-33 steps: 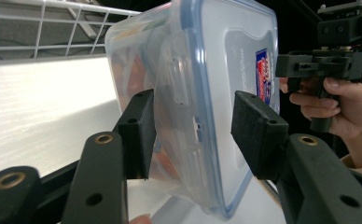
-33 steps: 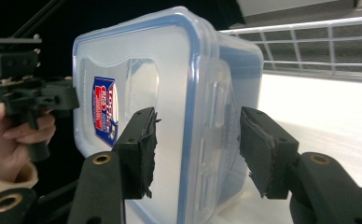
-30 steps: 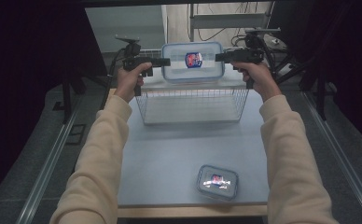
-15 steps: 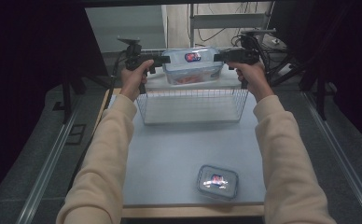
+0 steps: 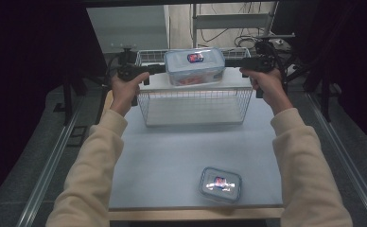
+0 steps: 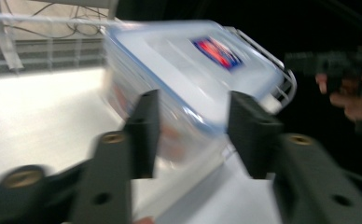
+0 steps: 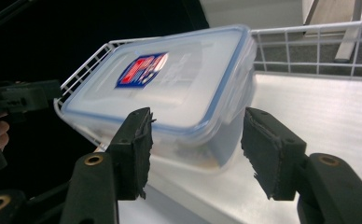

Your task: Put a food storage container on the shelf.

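Both grippers, left [image 5: 160, 69] and right [image 5: 230, 62], have fingers spread wide beside the lidded container [image 5: 194, 66] over the wire basket [image 5: 193, 106]; back them straight out, level

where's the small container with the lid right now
In the high view the small container sits at the near edge of the table, right of centre, just inside the person's right sleeve and well apart from the wire basket.
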Demonstrator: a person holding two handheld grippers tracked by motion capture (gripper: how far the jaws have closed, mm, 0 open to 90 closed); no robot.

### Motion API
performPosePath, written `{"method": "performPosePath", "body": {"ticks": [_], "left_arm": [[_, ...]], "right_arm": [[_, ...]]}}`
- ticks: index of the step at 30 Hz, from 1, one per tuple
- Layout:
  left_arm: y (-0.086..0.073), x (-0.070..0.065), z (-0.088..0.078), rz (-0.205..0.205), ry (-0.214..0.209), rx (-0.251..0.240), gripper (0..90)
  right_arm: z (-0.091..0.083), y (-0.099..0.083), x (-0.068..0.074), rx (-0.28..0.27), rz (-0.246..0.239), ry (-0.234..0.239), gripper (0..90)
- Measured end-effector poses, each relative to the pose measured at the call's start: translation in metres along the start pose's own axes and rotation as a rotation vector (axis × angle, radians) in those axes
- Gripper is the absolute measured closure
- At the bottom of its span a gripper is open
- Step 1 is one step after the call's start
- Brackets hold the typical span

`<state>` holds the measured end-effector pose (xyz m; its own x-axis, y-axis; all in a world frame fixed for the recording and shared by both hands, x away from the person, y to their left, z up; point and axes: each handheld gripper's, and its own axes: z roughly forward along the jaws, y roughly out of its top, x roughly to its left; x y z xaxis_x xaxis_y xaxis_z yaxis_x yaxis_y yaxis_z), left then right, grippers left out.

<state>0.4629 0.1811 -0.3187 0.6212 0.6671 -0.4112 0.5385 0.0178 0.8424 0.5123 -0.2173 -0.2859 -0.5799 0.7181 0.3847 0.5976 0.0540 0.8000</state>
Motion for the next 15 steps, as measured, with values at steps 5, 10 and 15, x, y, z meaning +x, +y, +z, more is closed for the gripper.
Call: {"method": "performPosePath", "body": {"ticks": [5, 10, 15], "left_arm": [[-0.018, -0.016, 0.011, 0.054, -0.017, 0.067, 88.9], [-0.025, -0.018, 0.032, 0.058, -0.003, 0.102, 90.0], [-0.025, -0.013, 0.046, 0.061, 0.027, 0.121, 90.0]], "right_arm": [[-0.004, -0.016, 0.007, 0.014, -0.026, 0.014, 41.0], [-0.004, -0.032, 0.011, 0.003, -0.047, 0.047, 39.5], [-0.001, -0.043, 0.01, 0.012, -0.058, 0.066, 39.0]]}}
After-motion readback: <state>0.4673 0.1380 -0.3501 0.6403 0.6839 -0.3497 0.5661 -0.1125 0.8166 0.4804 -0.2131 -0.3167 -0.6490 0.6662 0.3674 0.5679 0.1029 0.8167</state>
